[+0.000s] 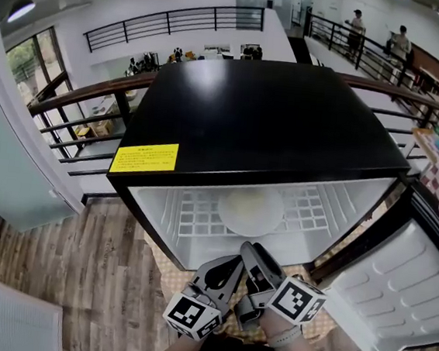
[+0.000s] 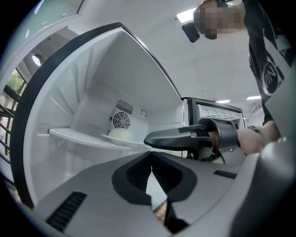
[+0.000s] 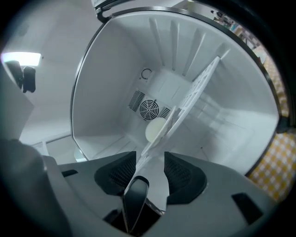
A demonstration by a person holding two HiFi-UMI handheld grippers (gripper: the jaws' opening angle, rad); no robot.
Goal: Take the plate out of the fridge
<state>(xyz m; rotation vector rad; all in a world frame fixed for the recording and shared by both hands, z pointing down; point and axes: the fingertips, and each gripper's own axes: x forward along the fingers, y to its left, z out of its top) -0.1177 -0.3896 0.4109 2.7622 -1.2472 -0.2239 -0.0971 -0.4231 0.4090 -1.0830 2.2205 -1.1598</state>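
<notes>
A white plate [image 1: 249, 211] lies on the wire shelf [image 1: 192, 215] inside the open black fridge [image 1: 273, 114]. Both grippers hover side by side just in front of the opening. My right gripper [image 1: 250, 249] is nearer the shelf's front edge, rolled onto its side, open, with nothing gripped. In the right gripper view the shelf [image 3: 194, 92] runs slantwise toward the gap of the right gripper [image 3: 150, 163], with the plate [image 3: 154, 131] behind it. My left gripper [image 1: 228, 265] sits a little further back. In the left gripper view the left gripper [image 2: 151, 169] is shut and empty, and the plate [image 2: 121, 135] is on the shelf ahead.
The fridge door [image 1: 403, 284] hangs open to the right. A yellow checkered mat [image 1: 327, 324] lies under the fridge on the wooden floor [image 1: 100, 275]. Railings [image 1: 77, 125] stand behind, and people are far off. A fan grille [image 3: 149, 110] marks the fridge's back wall.
</notes>
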